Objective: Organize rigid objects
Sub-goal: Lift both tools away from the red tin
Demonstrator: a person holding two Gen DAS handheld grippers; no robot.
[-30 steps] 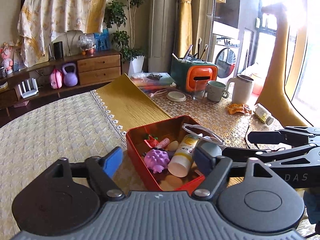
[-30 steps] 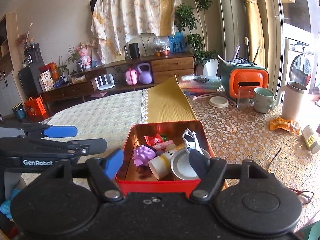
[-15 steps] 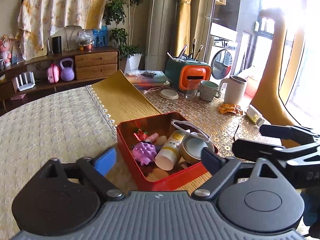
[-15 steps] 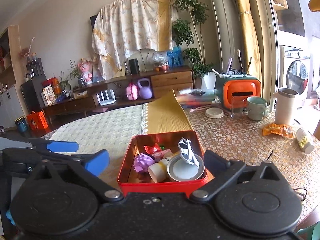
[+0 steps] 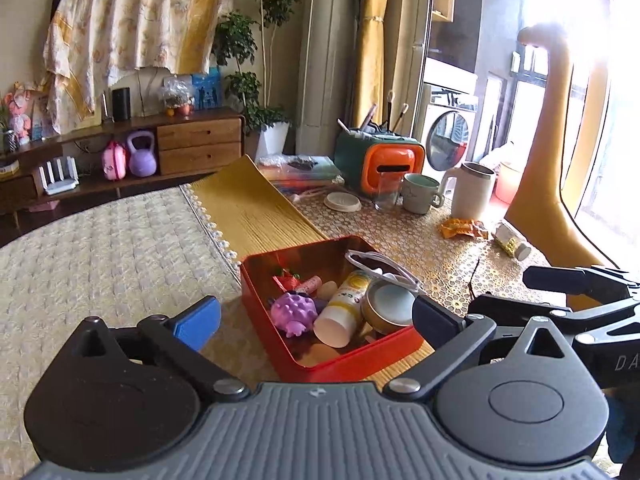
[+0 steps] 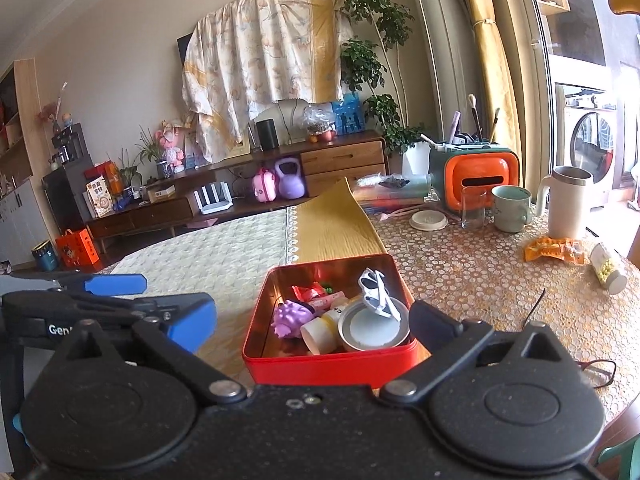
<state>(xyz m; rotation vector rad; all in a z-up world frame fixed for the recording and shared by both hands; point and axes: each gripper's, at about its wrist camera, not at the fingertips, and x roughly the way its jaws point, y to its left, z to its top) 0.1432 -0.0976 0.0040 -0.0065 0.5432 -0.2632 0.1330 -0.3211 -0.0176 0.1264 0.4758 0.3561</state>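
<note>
Left wrist: hand-held gripper point(image 5: 318, 322) tilted downward.

Both tongs are matte black with round pivot discs, silver screws and blue-padded fingers point(image 5: 196, 322), the left tongs point(image 5: 316, 320) on a ribbed grey body, the right tongs point(image 6: 312, 322) on plain black, white lettering on their sides.

Each wrist camera sits low behind its own gripper's two fingers, tilted slightly down and close to the open red metal tin point(image 5: 332, 364) point(image 6: 328, 368), left from its left, right square-on; both share the patterned-cloth table point(image 5: 100, 264) point(image 6: 480, 272).
</note>
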